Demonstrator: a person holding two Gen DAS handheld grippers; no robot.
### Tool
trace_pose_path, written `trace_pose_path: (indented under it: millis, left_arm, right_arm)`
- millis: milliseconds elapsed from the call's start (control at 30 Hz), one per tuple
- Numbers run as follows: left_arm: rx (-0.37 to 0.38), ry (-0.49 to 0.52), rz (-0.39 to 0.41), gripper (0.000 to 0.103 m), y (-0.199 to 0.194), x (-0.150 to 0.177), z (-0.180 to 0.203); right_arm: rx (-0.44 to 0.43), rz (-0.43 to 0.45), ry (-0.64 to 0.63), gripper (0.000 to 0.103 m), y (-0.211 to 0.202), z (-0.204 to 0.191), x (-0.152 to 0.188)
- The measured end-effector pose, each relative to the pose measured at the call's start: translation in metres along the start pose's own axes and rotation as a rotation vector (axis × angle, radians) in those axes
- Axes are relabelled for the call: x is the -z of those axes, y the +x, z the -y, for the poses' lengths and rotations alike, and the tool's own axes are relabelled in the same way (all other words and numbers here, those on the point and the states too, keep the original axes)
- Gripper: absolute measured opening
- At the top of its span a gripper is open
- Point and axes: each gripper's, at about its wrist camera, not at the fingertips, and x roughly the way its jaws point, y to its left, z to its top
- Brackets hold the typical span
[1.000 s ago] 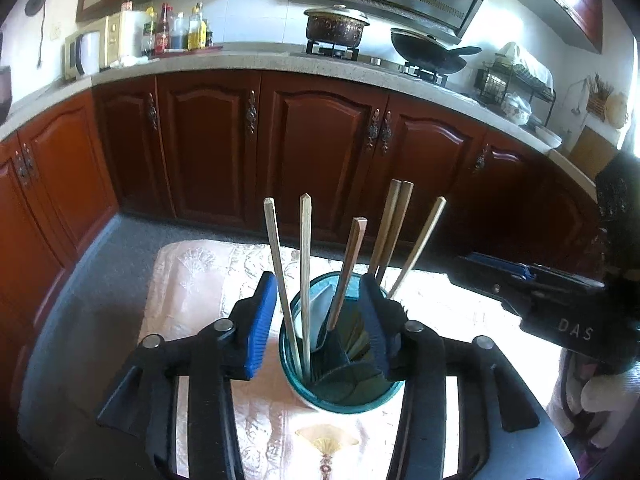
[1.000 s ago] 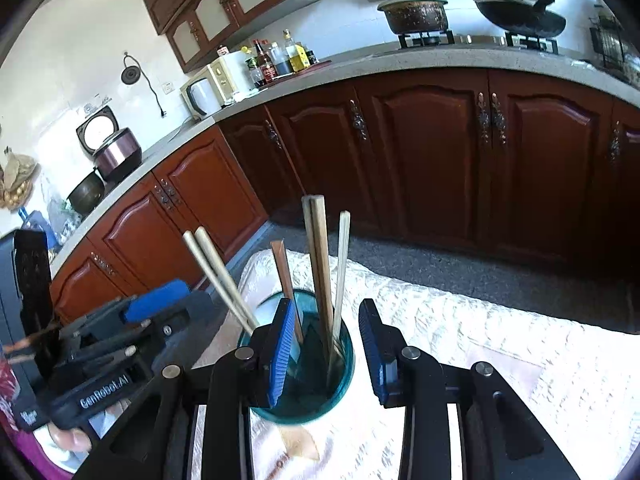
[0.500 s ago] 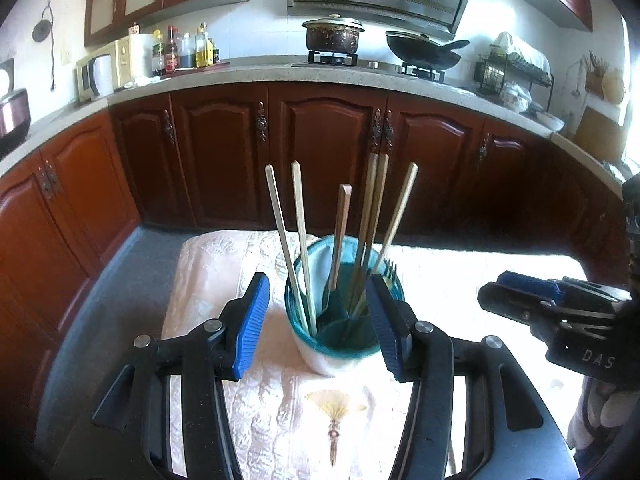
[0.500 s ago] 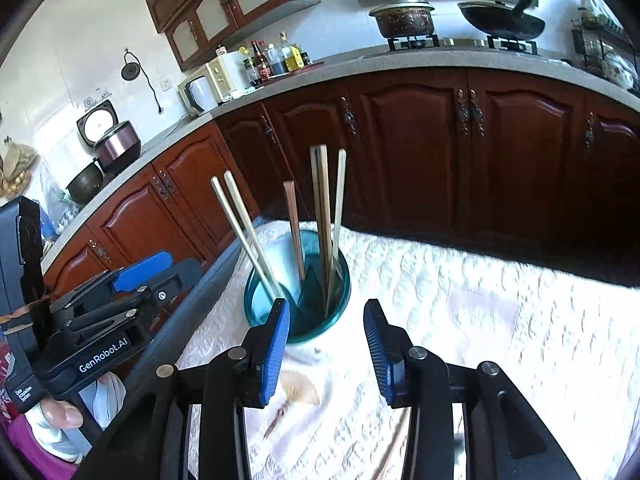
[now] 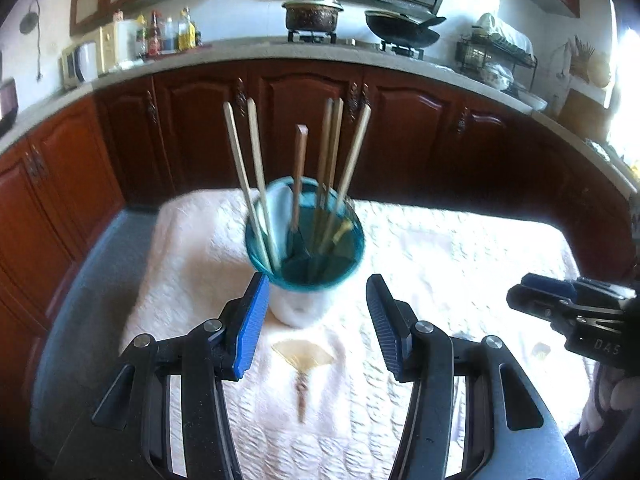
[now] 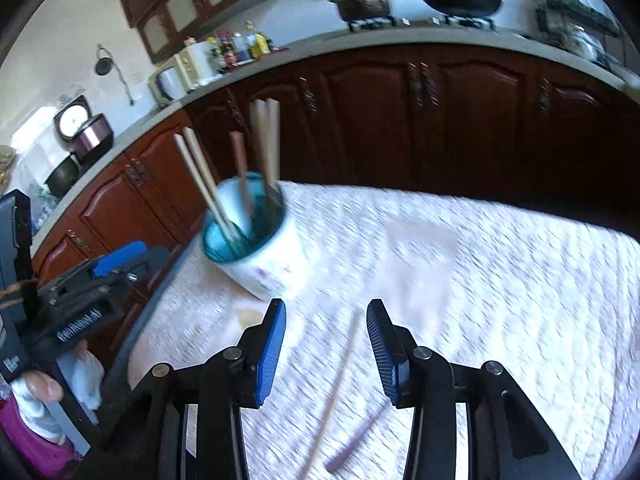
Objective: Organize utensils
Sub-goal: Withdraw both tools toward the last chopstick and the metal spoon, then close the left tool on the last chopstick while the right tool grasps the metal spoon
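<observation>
Left wrist view: a teal-lined white utensil cup (image 5: pixel 305 240) holds upright chopsticks (image 5: pixel 256 176) on the white tablecloth (image 5: pixel 460 248), just ahead of the left gripper (image 5: pixel 314 320), spread wide, empty.

Right wrist view: the right gripper (image 6: pixel 326 340), likewise wide and empty, hovers above a loose chopstick (image 6: pixel 336 384); the cup stands ahead-left.

Setting: a home kitchen.
Dark red wooden cabinets (image 5: pixel 308 128) ran under a grey countertop (image 5: pixel 224 50) along the far side. A lidded pot (image 5: pixel 313 14) and a black wok (image 5: pixel 402 30) sat on the gas stove, with sauce bottles (image 5: pixel 168 34) at far left and a dish rack (image 5: pixel 496 60) at far right.
</observation>
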Motion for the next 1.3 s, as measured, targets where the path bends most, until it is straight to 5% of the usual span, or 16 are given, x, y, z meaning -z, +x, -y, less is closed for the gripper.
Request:
trace_pose_path:
  millis: [300,767,900,1000,1167,1300]
  left_arm:
    - [0.074,0.005,-0.127,0.050,0.030,0.027,0.021]
    - [0.056,0.007,-0.226,0.050,0.059,0.044,0.020]
    - [0.081,0.025,-0.268,0.050,0.076,0.049,0.036]
    - [0.108,0.044,-0.304,0.050,0.090,0.051,0.050]
    - [0.154,0.059,-0.371,0.050,0.124,0.052,0.073]
    - [0.123,0.078,-0.392,0.046,0.153,0.046,0.094]
  right_arm:
    - [0.049,-0.141,0.184,0.040,0.038,0.070,0.054]
    - [-0.047,-0.238,0.269,0.040,0.111,0.079,0.064]
    - [-0.065,-0.221,0.257,0.015,0.119,0.079,0.056]
    - [-0.065,-0.196,0.245,0.008,0.118,0.074,0.054]
    - [-0.037,-0.206,0.216,0.006,0.105,0.080,0.058]
    - [0.016,-0.221,0.180,0.006,0.097,0.085,0.056]
